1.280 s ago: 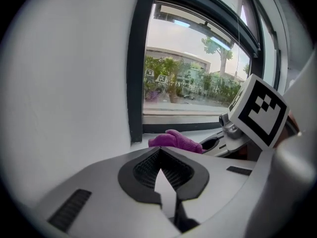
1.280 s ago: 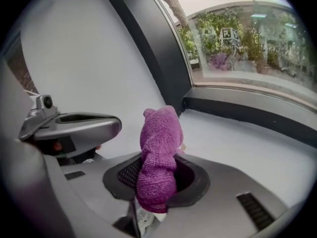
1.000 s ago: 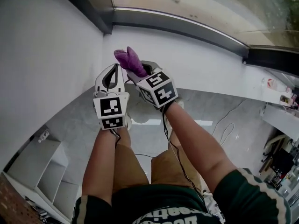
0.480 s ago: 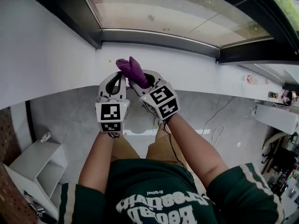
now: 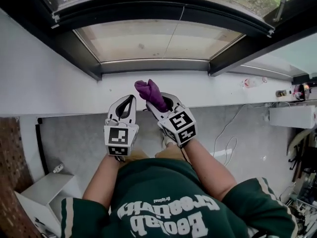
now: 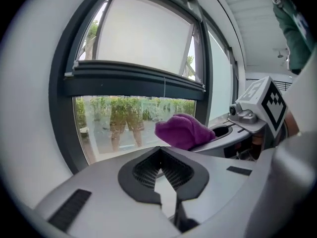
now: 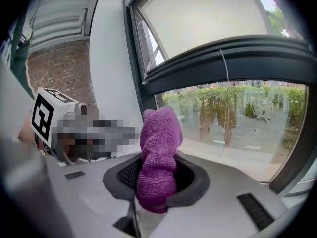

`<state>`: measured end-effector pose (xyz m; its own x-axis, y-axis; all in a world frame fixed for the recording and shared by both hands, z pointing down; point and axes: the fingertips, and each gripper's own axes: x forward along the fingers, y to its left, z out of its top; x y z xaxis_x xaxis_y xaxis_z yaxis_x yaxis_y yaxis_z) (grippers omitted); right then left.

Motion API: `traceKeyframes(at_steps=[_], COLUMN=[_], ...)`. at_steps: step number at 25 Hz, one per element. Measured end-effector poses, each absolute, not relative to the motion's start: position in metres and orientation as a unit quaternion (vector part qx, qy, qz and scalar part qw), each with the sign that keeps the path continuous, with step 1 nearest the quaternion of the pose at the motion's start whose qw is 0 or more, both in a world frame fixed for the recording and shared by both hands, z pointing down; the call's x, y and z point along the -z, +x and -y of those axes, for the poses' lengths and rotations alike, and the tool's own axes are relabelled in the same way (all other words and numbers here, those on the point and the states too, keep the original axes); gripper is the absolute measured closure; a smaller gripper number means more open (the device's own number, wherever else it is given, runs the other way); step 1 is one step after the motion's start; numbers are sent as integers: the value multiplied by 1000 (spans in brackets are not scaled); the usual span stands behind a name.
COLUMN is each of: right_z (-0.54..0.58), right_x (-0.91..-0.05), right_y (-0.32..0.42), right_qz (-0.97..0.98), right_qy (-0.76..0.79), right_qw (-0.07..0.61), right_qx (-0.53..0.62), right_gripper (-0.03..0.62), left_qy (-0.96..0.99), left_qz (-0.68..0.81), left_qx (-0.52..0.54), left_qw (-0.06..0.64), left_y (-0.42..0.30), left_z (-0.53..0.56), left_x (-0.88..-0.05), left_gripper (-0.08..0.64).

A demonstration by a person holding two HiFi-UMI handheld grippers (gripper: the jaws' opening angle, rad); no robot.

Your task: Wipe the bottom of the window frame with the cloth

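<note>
The right tongs [image 7: 157,181] are pinching the purple cloth [image 5: 152,94], which stands up out of them in the air. The cloth is in front of the white wall [image 5: 223,87], just under the bottom of the window frame [image 5: 153,66]. The left tongs [image 6: 161,163] are pressed together with nothing between them, just beside the right ones.

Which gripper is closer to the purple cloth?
Right. The right gripper is clamped on the purple cloth; the left gripper sits beside it, shut and empty, not touching it.
</note>
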<state>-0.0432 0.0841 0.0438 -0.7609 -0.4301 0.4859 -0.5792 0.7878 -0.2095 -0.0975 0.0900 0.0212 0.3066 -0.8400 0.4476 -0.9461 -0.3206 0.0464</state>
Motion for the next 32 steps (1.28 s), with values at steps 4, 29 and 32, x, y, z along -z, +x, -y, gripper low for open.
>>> traceKeyframes(at_steps=[4,29,32], right_z=[-85,-95,-98], right_x=[-8,83,81], right_y=[-22,33,30], right_qz=[924,929,930], right_qy=[292,345,343], right_qw=[183,111,113], right_qx=[-166,-67,-69], right_gripper=[472,474,474], left_qy=[808,846,848], left_qz=[552,521,518], left_qx=[-156,-107,-106], left_qw=[134,44,41], left_y=[-74,-25,-25], left_z=[-90,-97,-99], left_x=[17,112,113], left_gripper=[551,551,551])
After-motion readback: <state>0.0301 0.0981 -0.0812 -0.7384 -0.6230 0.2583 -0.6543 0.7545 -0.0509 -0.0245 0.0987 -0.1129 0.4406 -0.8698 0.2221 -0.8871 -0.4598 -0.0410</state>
